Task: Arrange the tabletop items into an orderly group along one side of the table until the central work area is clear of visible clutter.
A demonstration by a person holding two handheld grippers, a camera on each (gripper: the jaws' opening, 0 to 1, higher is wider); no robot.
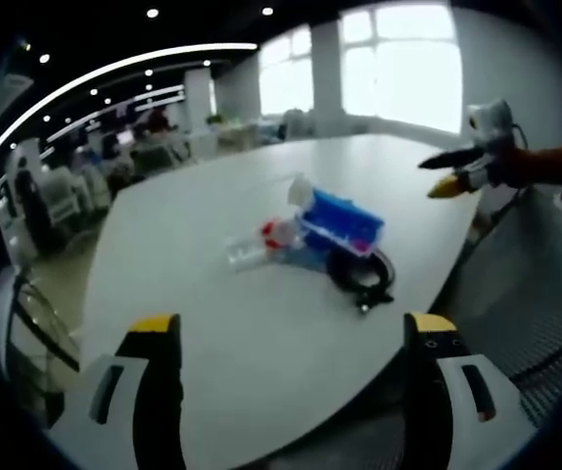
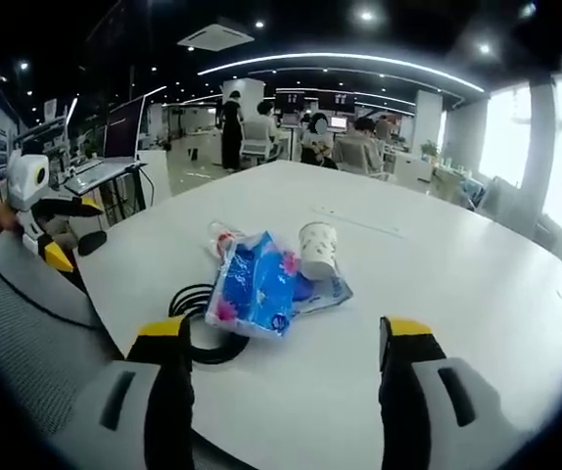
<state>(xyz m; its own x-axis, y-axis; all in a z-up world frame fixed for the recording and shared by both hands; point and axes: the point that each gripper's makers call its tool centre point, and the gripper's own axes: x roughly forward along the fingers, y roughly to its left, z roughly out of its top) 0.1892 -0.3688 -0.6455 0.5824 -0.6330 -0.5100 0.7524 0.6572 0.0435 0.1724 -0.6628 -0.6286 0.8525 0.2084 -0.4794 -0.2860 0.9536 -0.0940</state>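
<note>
Right gripper view: both claws spread empty, paper cup at 12 o'clock could tip if nudged.

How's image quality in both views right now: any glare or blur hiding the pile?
Left gripper view: bright windows wash out the far end, and the blue packet and black cable look soft. Right gripper view: evener ceiling light, the packet and paper cup sharper; both bend at the edges.
</note>
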